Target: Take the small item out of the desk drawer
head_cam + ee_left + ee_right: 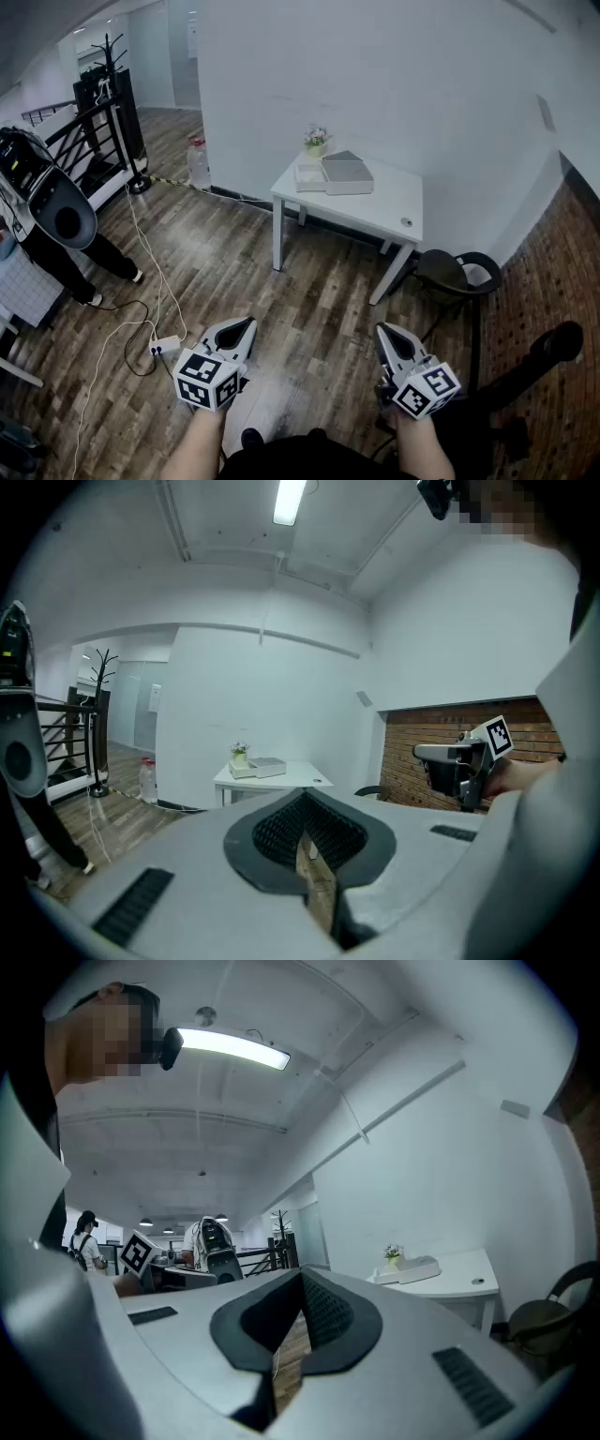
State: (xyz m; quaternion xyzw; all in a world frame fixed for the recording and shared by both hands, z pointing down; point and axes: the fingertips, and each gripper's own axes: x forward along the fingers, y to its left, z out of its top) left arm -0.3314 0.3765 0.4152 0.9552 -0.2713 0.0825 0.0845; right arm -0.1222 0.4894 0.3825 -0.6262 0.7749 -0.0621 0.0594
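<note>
1. Left gripper (239,330): jaws together, nothing between them.
2. Right gripper (389,337): jaws together, also empty.
3. White desk (380,202) stands at 12 o'clock, well apart from both grippers, with a grey box (347,172) on it; the small item cannot be seen.

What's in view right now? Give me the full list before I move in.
desk: one, white, against the white wall, centre of the head view
potted flower: one, pale, back left corner of the desk
flat box: one, grey, on the desk beside the flower
tray: one, white, on the desk, left of the flat box
chair: one, dark, right of the desk
water jug: one, clear, on the floor left of the desk
coat stand: one, black, far left
power strip: one, white, on the wood floor, cables attached
left tool: one, grey, shut, empty
right tool: one, grey, shut, empty
</note>
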